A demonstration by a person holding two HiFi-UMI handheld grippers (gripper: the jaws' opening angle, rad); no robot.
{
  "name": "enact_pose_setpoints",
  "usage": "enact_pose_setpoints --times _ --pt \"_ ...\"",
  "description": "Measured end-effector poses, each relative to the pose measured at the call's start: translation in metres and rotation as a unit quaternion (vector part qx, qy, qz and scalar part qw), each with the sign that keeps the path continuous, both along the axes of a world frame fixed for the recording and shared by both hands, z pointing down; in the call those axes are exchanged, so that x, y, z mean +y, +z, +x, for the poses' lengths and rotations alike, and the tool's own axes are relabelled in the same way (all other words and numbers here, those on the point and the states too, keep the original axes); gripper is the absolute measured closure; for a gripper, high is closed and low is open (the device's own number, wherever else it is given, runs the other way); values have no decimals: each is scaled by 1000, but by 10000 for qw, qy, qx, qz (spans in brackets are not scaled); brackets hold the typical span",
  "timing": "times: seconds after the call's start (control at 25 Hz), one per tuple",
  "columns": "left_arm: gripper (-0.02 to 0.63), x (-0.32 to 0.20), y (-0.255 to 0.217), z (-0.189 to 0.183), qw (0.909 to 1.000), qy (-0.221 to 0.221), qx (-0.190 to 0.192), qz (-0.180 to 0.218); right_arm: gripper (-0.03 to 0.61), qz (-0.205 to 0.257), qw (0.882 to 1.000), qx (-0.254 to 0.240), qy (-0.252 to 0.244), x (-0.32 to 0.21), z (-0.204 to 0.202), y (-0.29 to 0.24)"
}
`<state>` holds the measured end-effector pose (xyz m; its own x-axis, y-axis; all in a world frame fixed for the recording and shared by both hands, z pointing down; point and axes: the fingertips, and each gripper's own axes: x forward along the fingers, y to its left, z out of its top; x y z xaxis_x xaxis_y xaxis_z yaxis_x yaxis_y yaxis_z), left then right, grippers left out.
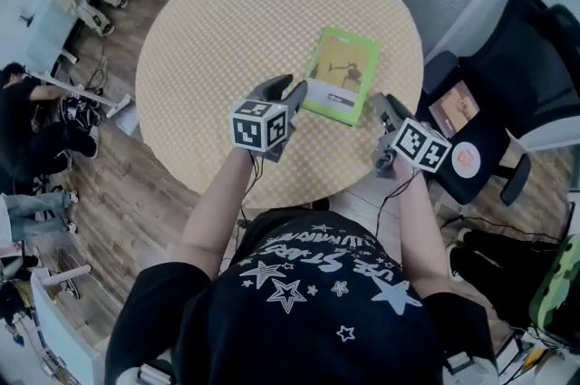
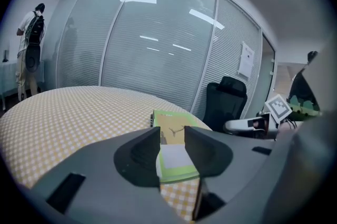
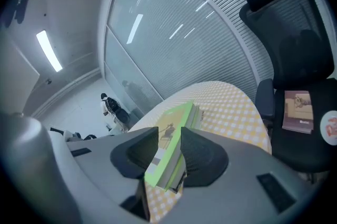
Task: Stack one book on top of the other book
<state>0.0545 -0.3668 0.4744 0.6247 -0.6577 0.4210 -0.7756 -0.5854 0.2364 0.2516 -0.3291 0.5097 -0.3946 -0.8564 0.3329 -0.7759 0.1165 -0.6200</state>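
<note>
A green book (image 1: 341,73) lies flat on the round checkered table (image 1: 236,30), to the right of its middle. In the right gripper view the green book (image 3: 169,136) shows a second layer of pages under it, seemingly another book. My left gripper (image 1: 292,91) is at the book's near left corner, jaws apart, nothing pressed between them. In its own view the left gripper (image 2: 172,136) frames the book (image 2: 174,165) lying on the cloth beyond its tips. My right gripper (image 1: 381,107) hovers at the near right corner. The right gripper (image 3: 169,138) is also open.
A black office chair (image 1: 507,75) stands right of the table with a brown book (image 1: 456,109) and a round white item on its seat. People and equipment fill the floor at the left (image 1: 23,116). Glass partition walls (image 2: 158,33) lie behind the table.
</note>
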Motion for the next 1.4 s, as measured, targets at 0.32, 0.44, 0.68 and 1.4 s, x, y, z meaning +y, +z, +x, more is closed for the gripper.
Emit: enact_pose_setpoints --times 0.32,0.44,0.68,1.4 --pt "466 52 -24 -41 9991 -150 314 223 437 392 9978 228 -474 24 -57 -34" --pt "469 77 -30 -55 9988 -122 385 263 439 556 9965 -5 -629 45 -83 -47" --pt "514 123 -42 -81 9977 -161 429 502 470 683 9937 -137 -878 81 -122 -55" --pt "584 253 -42 -123 9960 305 771 339 528 644 9948 14 -790 199 -153 -59"
